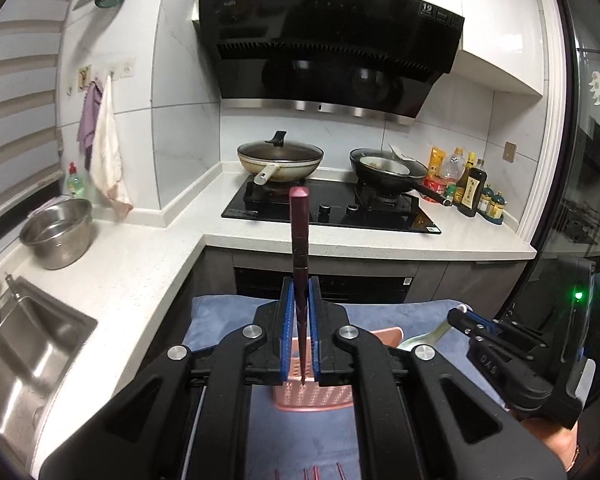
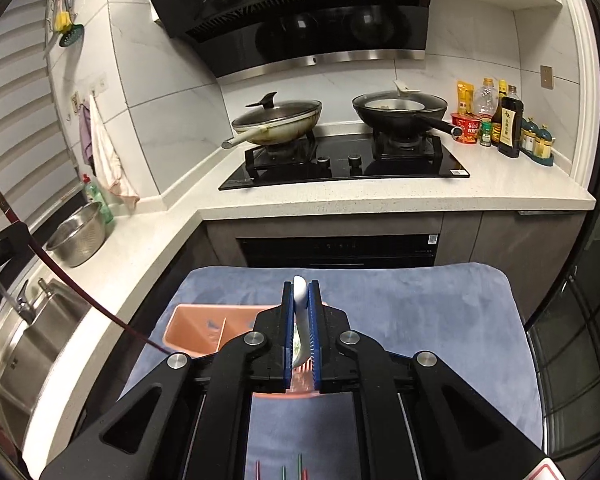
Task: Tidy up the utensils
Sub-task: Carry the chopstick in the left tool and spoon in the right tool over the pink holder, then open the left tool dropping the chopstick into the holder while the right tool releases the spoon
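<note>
My left gripper [image 1: 300,284] is shut on a dark red chopstick [image 1: 299,232], held upright with its thin tip down over the pink utensil basket [image 1: 312,398]. The chopstick also shows in the right wrist view [image 2: 60,276], its tip at the basket's left end. My right gripper [image 2: 301,286] is shut on a white ceramic spoon [image 2: 300,300], handle up, bowl down above the pink basket [image 2: 196,326]. The basket has a divider and sits on a blue towel [image 2: 420,320]. The right gripper shows in the left wrist view [image 1: 480,328] with the spoon [image 1: 424,338].
Several more chopsticks [image 2: 284,470] lie on the towel at the near edge. A white counter [image 1: 140,248] with a steel sink [image 1: 28,352] and steel colander [image 1: 56,236] runs on the left. A stove [image 1: 332,208] with two pans and sauce bottles [image 1: 470,188] stands behind.
</note>
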{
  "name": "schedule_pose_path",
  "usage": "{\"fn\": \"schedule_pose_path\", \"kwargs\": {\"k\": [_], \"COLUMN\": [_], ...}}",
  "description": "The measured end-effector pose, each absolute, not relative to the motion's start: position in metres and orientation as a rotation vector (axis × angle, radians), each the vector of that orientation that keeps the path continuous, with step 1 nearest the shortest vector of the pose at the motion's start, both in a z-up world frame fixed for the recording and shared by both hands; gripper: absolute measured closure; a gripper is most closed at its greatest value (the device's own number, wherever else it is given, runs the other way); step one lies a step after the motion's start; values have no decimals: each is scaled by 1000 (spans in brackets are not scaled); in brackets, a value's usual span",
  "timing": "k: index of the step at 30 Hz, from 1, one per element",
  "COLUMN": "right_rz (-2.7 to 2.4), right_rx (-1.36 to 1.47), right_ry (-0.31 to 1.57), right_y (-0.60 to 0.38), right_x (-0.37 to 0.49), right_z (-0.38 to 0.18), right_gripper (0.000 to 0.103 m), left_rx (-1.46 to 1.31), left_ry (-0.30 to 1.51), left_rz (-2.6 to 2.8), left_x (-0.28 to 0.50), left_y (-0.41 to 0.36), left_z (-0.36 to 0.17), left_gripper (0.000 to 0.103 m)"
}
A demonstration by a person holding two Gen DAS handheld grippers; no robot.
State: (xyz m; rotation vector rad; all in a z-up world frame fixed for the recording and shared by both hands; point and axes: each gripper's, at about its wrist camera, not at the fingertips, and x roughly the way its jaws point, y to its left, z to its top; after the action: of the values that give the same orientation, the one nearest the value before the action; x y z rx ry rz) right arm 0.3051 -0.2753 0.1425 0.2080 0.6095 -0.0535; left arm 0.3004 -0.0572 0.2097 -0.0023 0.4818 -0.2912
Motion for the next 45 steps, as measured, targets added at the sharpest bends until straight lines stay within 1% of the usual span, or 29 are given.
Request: {"fn": "schedule_pose_path", "kwargs": {"k": [8, 16, 19, 28, 34, 35, 39, 43, 45], "right_rz": [-45, -46, -48, -32, -44, -49, -57, -61, -63], "right_rx": [215, 208, 206, 232, 232, 229, 229, 210, 210], "right_ry": [684, 702, 712, 773, 769, 763, 748, 737, 731], "right_y": [-278, -280, -280, -283, -284, -284, -285, -285, -286], "right_x": [341, 353, 357, 366, 363, 362, 356, 346, 339], "right_z": [109, 96, 91, 65, 61, 63, 71, 79, 84], "right_gripper": [96, 96, 96, 96, 95, 92, 92, 90, 85], "left_rx": [-17, -14, -15, -27, -46, -48, -56, -57, -59], "left_ry": [527, 462, 446, 533, 543, 547, 552, 555, 559], "left_rz": [-256, -269, -269, -242, -227, -220, -190, -179, -177], "left_x": [344, 344, 349, 373, 377, 378, 376, 368, 362], "left_y": [-63, -62, -64, -68, -62, -62, -57, -51, -49], "left_z": [187, 217, 220, 180, 170, 169, 167, 168, 169], "left_gripper": [96, 96, 96, 96, 96, 93, 68, 65, 60]}}
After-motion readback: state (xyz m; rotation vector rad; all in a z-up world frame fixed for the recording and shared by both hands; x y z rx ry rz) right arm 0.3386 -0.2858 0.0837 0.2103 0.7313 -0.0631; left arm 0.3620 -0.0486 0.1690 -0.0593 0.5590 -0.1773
